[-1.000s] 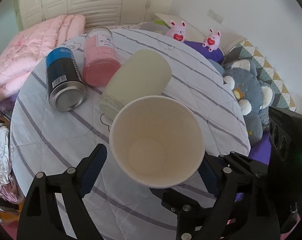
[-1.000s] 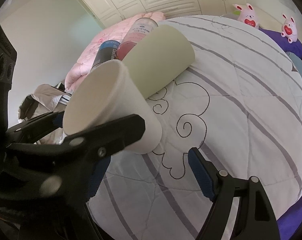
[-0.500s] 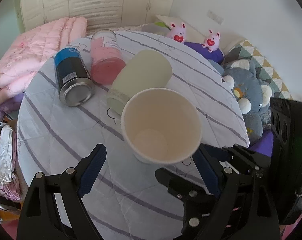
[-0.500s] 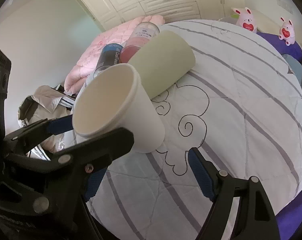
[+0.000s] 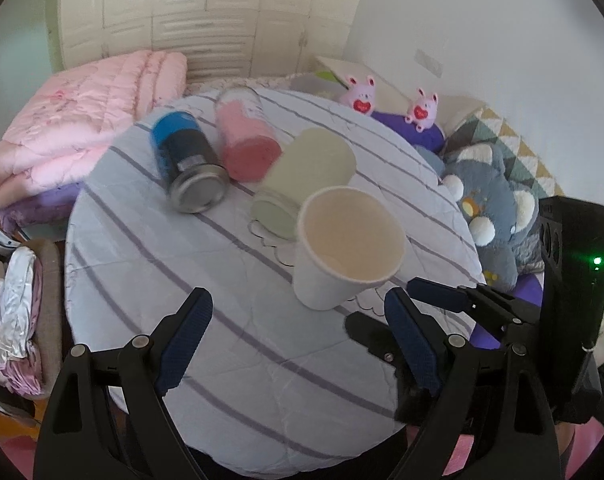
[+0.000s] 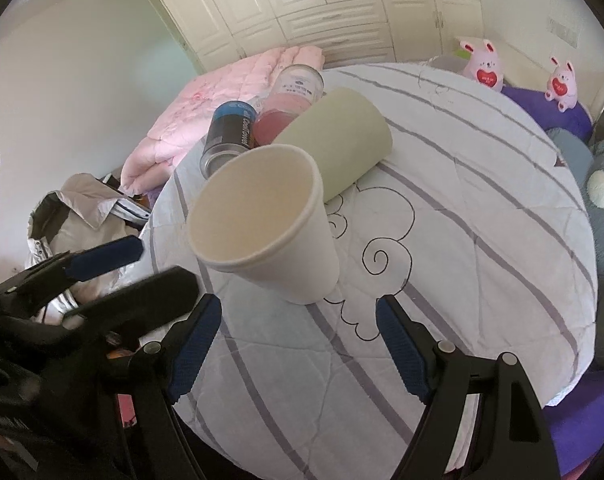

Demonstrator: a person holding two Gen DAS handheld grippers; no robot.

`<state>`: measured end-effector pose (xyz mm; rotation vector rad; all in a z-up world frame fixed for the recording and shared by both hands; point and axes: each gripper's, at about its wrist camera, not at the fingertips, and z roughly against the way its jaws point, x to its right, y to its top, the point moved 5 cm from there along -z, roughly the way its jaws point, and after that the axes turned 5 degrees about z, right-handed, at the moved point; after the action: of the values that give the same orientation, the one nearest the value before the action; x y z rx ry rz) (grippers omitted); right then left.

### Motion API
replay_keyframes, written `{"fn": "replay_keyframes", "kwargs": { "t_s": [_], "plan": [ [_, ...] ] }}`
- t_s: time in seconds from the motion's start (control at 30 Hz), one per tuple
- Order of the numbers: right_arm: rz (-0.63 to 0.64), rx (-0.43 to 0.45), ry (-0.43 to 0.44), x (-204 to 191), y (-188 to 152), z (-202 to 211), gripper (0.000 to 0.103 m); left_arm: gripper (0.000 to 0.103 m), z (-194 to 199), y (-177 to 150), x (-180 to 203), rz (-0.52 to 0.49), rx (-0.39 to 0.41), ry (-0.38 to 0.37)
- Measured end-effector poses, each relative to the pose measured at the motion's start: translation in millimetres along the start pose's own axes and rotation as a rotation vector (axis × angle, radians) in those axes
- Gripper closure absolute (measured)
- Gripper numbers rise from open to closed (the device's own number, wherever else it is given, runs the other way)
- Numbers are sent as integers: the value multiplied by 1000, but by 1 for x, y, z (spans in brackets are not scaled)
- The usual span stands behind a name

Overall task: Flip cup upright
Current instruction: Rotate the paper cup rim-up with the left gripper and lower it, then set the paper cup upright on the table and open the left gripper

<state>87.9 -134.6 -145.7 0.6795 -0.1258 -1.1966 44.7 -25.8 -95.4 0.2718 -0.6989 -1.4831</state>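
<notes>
On quilted cloth (image 6: pixel 482 208), smooth tapered paper cup (image 6: pixel 278 232)

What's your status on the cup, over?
Left tool open, right tool open, neither touching anything. White paper cup upright on the table, mouth up. Pale green cup lies on its side right behind it.

On the striped table (image 5: pixel 150 272) lie a pale green cup (image 5: pixel 308 176), a pink jar (image 5: pixel 246 140) beside it, then a blue can (image 5: pixel 186 164); plush toys sit beyond.
</notes>
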Motion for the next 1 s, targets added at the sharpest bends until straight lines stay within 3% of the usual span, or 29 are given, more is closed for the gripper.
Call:
{"fn": "replay_keyframes", "kwargs": {
  "t_s": [0.17, 0.57, 0.83, 1.0],
  "plan": [
    [7, 36, -72, -8, 2, 8, 22, 13, 15, -2, -19, -1, 62, 65],
    [49, 80, -163, -31, -5, 25, 22, 11, 26, -14, -52, 35, 86, 41],
    [36, 187, -253, -42, -8, 55, 22, 11, 32, -22, -48, 2, 130, 46],
    [66, 281, -340, -54, -9, 76, 22, 11, 47, -25, -39, -33, 222, 64]
  ]
}}
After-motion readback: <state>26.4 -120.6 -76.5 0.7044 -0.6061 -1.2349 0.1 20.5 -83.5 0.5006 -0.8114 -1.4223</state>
